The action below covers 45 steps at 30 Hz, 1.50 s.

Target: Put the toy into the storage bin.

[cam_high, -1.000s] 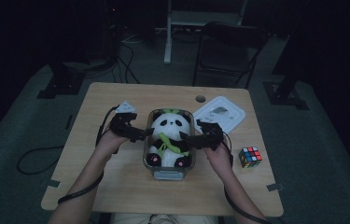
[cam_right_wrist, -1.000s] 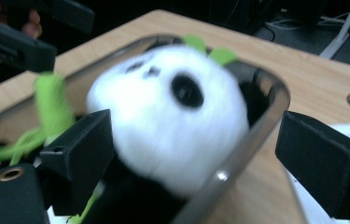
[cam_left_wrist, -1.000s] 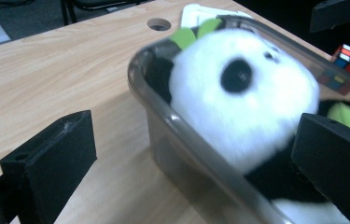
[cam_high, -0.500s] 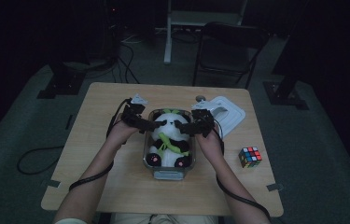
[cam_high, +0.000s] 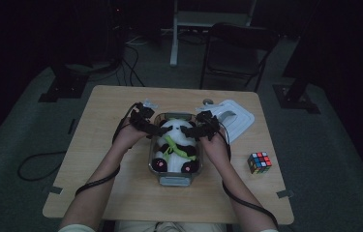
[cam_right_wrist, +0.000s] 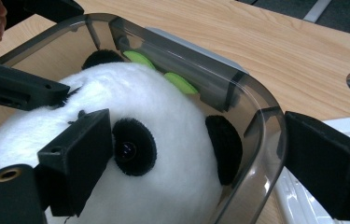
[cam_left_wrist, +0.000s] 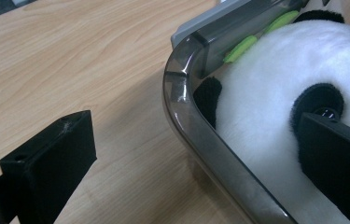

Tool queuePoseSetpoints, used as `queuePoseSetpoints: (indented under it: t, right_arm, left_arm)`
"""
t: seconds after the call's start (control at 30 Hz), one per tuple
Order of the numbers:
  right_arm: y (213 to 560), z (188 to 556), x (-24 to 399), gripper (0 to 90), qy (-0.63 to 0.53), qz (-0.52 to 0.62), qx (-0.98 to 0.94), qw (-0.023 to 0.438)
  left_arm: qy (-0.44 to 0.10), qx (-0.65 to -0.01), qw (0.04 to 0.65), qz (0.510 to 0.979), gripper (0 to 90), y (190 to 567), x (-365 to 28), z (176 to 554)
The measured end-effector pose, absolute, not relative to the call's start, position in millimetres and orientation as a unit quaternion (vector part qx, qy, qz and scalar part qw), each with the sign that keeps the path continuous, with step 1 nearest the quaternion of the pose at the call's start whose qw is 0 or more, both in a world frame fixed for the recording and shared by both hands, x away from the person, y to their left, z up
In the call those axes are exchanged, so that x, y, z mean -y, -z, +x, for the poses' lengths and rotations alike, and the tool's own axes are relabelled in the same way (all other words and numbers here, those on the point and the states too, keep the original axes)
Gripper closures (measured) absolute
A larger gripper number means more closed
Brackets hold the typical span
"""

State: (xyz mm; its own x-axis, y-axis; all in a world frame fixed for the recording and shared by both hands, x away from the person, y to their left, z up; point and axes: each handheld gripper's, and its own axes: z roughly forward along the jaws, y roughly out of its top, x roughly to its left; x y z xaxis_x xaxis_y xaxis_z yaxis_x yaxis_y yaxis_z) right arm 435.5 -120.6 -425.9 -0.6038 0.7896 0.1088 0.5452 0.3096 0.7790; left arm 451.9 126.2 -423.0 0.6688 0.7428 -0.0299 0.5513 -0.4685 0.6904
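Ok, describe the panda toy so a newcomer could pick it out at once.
Start at the wooden table and find the clear plastic container at its middle, between the person's two hands. The panda toy lies inside it, soft and white with black ears and eye patches and a green scarf, unlike the hard, multicoloured puzzle cube to its right.

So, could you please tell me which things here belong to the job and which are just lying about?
In the job:
panda toy
clear container
left gripper
right gripper

Lying about:
white lid
puzzle cube
chair
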Motion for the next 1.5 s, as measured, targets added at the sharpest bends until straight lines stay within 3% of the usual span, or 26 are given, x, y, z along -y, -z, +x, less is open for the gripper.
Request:
queuePoseSetpoints:
  t: [0.63, 1.17, 1.5]
  right_arm:
    - [414.9, 409.6, 157.2, 10.4, -0.450, 0.416, -0.764, 0.200]
    - [419.7, 374.9, 208.5, 10.4, -0.461, 0.441, -0.737, 0.222]
    - [423.0, 354.8, 253.3, 10.4, -0.456, 0.473, -0.711, 0.250]
  left_arm:
    - [-0.106, -0.373, 0.433, 0.814, 0.5, 419.7, -160.3, 438.1]
    - [-0.141, -0.389, 0.435, 0.800, 0.5, 415.4, -190.9, 425.3]
    - [-0.147, -0.412, 0.416, 0.797, 0.5, 431.2, -213.4, 422.5]
